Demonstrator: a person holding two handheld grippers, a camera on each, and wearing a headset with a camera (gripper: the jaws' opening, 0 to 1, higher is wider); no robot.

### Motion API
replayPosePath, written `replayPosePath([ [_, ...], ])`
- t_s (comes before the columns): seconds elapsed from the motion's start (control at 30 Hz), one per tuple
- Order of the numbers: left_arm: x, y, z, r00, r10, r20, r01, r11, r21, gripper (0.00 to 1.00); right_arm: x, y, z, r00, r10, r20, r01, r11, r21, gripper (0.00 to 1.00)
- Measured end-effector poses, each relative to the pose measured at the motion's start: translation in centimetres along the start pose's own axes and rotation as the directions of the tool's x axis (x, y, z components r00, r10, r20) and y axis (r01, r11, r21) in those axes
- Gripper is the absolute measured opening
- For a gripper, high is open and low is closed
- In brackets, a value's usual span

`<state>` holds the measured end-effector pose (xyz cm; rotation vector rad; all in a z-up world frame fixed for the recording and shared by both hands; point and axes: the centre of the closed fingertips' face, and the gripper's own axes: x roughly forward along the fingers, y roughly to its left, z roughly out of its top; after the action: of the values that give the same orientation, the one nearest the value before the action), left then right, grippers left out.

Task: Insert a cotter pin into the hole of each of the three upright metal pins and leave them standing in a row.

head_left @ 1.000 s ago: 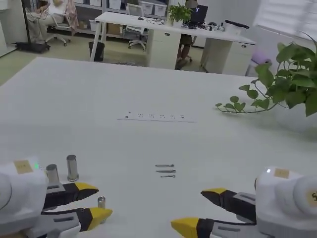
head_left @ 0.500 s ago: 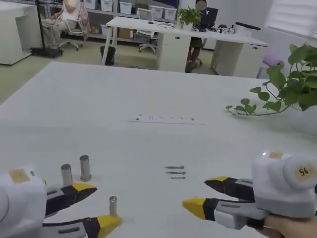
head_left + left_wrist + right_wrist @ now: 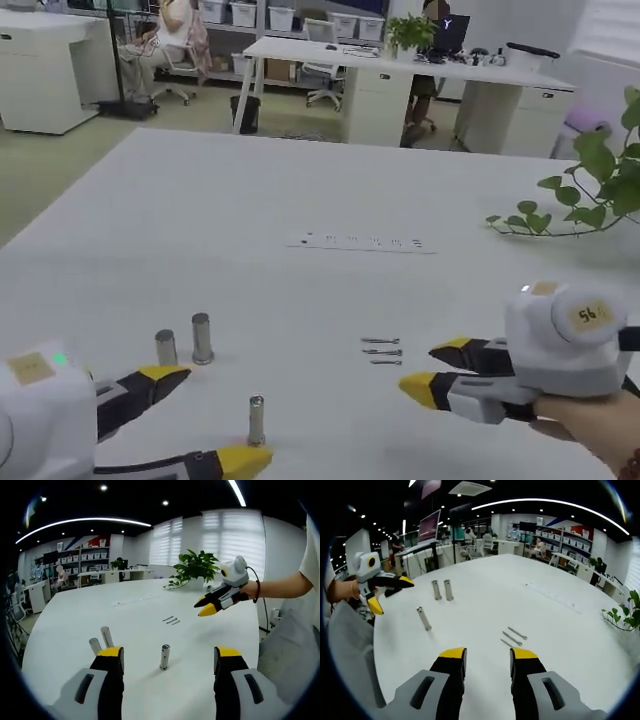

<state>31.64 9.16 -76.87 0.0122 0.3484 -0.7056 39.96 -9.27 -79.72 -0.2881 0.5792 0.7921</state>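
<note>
Cotter pins (image 3: 382,351), three of them, lie flat and side by side in a short stack of parallel lines on the white tabletop (image 3: 330,180), none of them fitted into anything. To their left two metal pins (image 3: 202,338) stand upright just beside each other, and a third metal pin (image 3: 256,420) stands upright on its own, nearer the person and apart from the pair. The left gripper (image 3: 212,416) hangs low over the tabletop with its yellow-tipped jaws spread wide and holding nothing. In the left gripper view the third metal pin (image 3: 164,656) stands just ahead of the gap between the jaws, touched by neither, with the pair (image 3: 106,636) further off to the left. The right gripper (image 3: 428,368), held in a hand, points at the cotter pins from the right, its jaws parted by a narrower gap and also empty. In the right gripper view the cotter pins (image 3: 512,636) lie just ahead of the jaw tips. A leafy plant (image 3: 600,170) sits at the far right of the tabletop.
</note>
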Motion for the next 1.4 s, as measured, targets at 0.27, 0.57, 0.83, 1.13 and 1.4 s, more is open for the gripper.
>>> replayPosePath([
  [0.27, -0.8, 0.4, -0.1, 0.9995, 0.033, -0.002, -0.033, 0.999, -0.014, 0.82, 2.6, -1.5, -0.2, 0.9971, 0.045, -0.061, -0.046, 0.999, -0.027, 0.35],
  [0.57, -1.3, 0.5, -0.4, 0.9989, 0.041, -0.024, -0.042, 0.999, -0.012, 0.93, 4.6, -2.7, -1.0, 0.9895, 0.08, -0.121, -0.083, 0.996, -0.024, 0.33],
  [0.83, -1.7, 0.7, -0.4, 0.998, 0.053, -0.034, -0.053, 0.999, -0.008, 0.96, 5.7, -3.4, -2.3, 0.9799, 0.117, -0.162, -0.121, 0.992, -0.021, 0.3],
  [1.13, -1.7, 0.8, -1.0, 0.9959, 0.057, -0.07, -0.056, 0.998, 0.02, 0.92, 6.7, -3.7, -2.6, 0.9717, 0.145, -0.187, -0.155, 0.987, -0.041, 0.26],
  [1.4, -1.6, 0.8, -1.2, 0.9955, 0.056, -0.077, -0.055, 0.998, 0.016, 0.89, 6.8, -2.8, -3.1, 0.9559, 0.166, -0.242, -0.193, 0.977, -0.091, 0.23],
])
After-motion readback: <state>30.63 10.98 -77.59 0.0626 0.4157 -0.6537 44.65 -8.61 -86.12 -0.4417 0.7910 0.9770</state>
